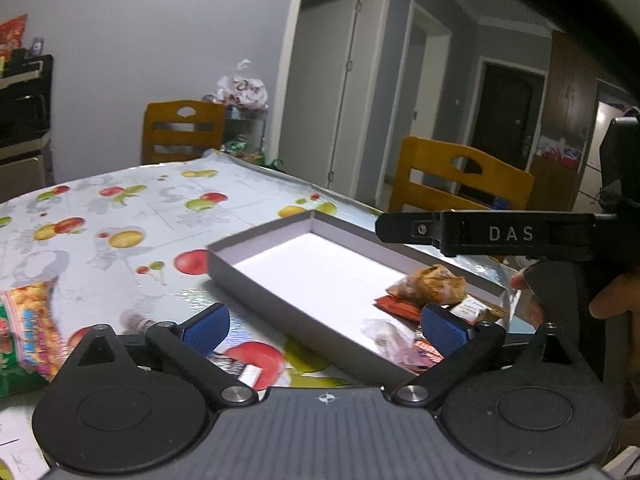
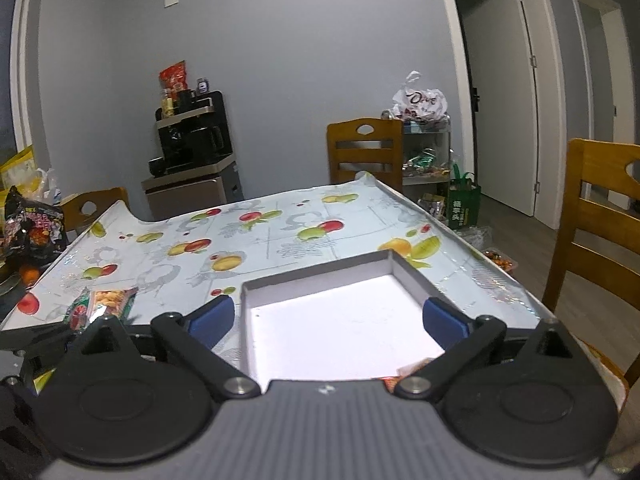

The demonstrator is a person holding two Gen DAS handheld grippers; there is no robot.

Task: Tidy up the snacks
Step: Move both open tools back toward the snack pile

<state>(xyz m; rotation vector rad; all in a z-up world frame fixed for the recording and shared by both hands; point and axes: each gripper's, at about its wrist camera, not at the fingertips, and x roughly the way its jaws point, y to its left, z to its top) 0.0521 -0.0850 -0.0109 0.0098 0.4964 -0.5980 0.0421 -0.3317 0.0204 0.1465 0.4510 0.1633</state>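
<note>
Blue-padded fingers (image 1: 206,326) of both grippers stood wide apart, gripping nothing. Beyond them a shallow grey box (image 1: 256,268) on the surface already held several snack packets (image 1: 434,286); a peanut bag (image 1: 28,320) left of the fingers remained outside, apparently unsorted.

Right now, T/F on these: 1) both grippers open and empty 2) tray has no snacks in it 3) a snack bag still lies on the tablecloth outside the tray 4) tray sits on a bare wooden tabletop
1) Both grippers open, nothing between the jaws. True: left gripper and right gripper stand wide and empty.
2) The tray holds no snacks. False: the tray has several snack packets at its near end.
3) A snack bag lies outside the tray. True: a green and orange snack bag lies on the tablecloth.
4) Bare wooden tabletop. False: a fruit-print tablecloth covers it.
</note>
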